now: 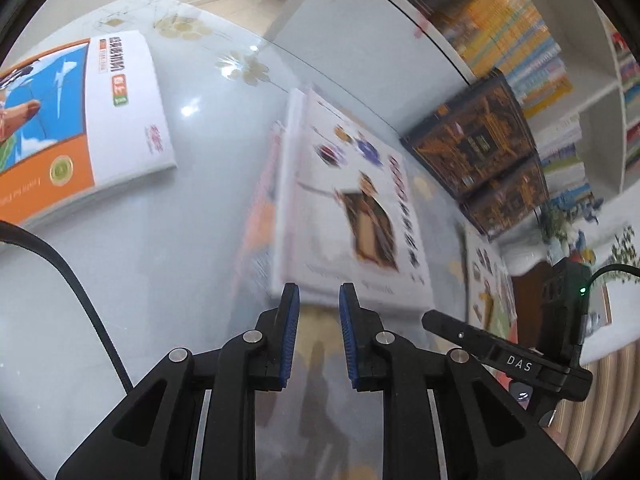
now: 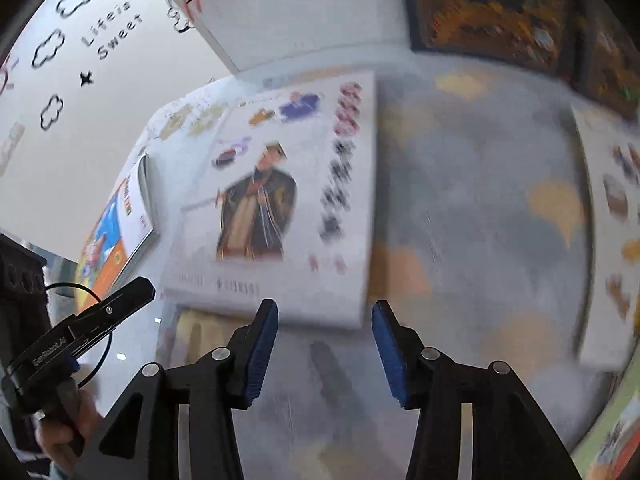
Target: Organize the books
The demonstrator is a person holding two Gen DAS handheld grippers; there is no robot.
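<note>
Lying flat on the glass-topped desk (image 1: 192, 184), a white book with a robed figure on its cover (image 1: 356, 208) sits toward the desk's middle, blurred in both views; in the left wrist view it rests on at least one other book (image 1: 260, 216), whose pinkish edge shows along its side; its near edge lies just ahead of both tools. An orange and blue book (image 1: 80, 128) lies flat and well apart from it, nearer the far end of the desk in the left wrist view; the right wrist view shows the same book (image 2: 116, 240) beyond the white book (image 2: 280, 200), close to the desk's edge by the wall. Another white book with small pictures (image 2: 612, 232) lies toward the opposite side of the desk; dark patterned books (image 1: 480, 148) stand or lean against the white cabinet at the desk's far edge, and which of the two cannot be told.

The left gripper (image 1: 319, 300) hovers above the glass with its blue-padded jaws a narrow gap apart, holding nothing; the right gripper (image 2: 324, 312) hangs beside it with jaws spread wider, also empty. A hand (image 2: 68, 428) grips the left tool's handle at the lower corner of the right wrist view. Shelves of coloured book spines (image 1: 516, 32) fill the background; the wall (image 2: 60, 128) carries cloud decals and the words "Life is Sweet".
</note>
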